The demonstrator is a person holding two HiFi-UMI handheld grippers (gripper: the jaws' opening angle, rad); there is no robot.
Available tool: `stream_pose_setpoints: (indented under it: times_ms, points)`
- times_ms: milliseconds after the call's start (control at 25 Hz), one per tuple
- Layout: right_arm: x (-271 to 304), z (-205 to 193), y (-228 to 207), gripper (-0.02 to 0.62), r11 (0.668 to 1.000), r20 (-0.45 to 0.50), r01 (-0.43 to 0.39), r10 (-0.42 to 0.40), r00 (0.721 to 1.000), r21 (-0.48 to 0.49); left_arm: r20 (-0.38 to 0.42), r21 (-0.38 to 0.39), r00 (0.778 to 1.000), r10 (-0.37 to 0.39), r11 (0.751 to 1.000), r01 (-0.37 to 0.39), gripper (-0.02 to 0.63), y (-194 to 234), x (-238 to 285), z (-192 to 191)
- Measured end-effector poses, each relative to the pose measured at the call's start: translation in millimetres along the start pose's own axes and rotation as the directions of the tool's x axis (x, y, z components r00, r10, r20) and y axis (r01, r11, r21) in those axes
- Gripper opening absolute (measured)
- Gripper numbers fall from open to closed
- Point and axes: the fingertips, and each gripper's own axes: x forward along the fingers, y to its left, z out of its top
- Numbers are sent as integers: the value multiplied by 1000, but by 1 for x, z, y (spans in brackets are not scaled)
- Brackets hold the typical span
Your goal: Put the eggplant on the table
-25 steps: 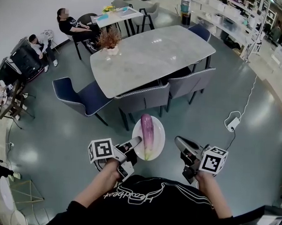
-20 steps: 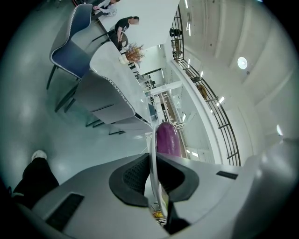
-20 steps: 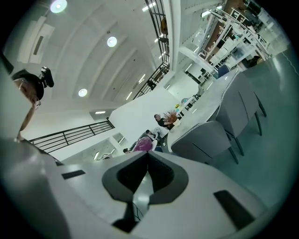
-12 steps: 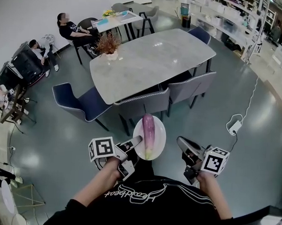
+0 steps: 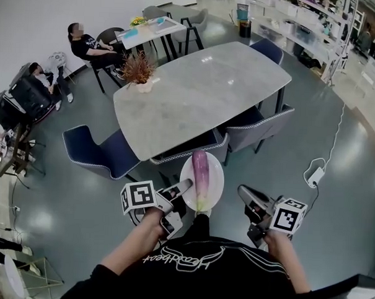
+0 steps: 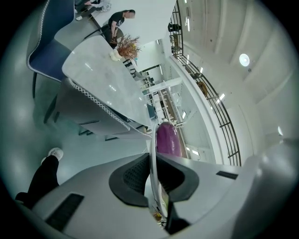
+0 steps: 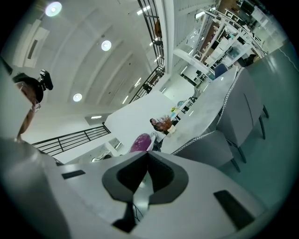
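While left gripper (image 5: 183, 189) pinches plate (image 5: 218, 175) rim, chairs (image 5: 188, 153) ahead

Every place here is told from the counter (image 5: 203, 84). A potted plant (image 5: 140, 68) stands on its far left corner. Two chairs are tucked in at its near edge, one (image 5: 190, 153) at the middle and one (image 5: 261, 124) to the right. A third chair (image 5: 91, 151) stands off its near left corner, and a fourth (image 5: 267, 48) at its far right end. Just short of the near edge, above the floor, is a plate (image 5: 216, 178) with the eggplant (image 5: 200, 174) lying on it, one end toward the counter. The left tool (image 5: 183, 188) clamps the plate's left rim. The right tool (image 5: 242, 193) is right of the plate and apart from it. A power strip (image 5: 315, 177) lies on the floor right of the counter, and a smaller table (image 5: 149, 27) stands behind its far left end.
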Motion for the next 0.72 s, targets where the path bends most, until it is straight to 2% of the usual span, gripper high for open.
stream_pose_setpoints:
  times_ms: [400,720]
  points:
    - [119,100,-65,6,1000,9,9,-9,1000,20,11,-12,1000,13,1000,-13,34,5,71,153]
    - [209,136,-126,6,995,-18,7,-5,1000,101,-10,-23,998,57,998,-57,34,29,122,242]
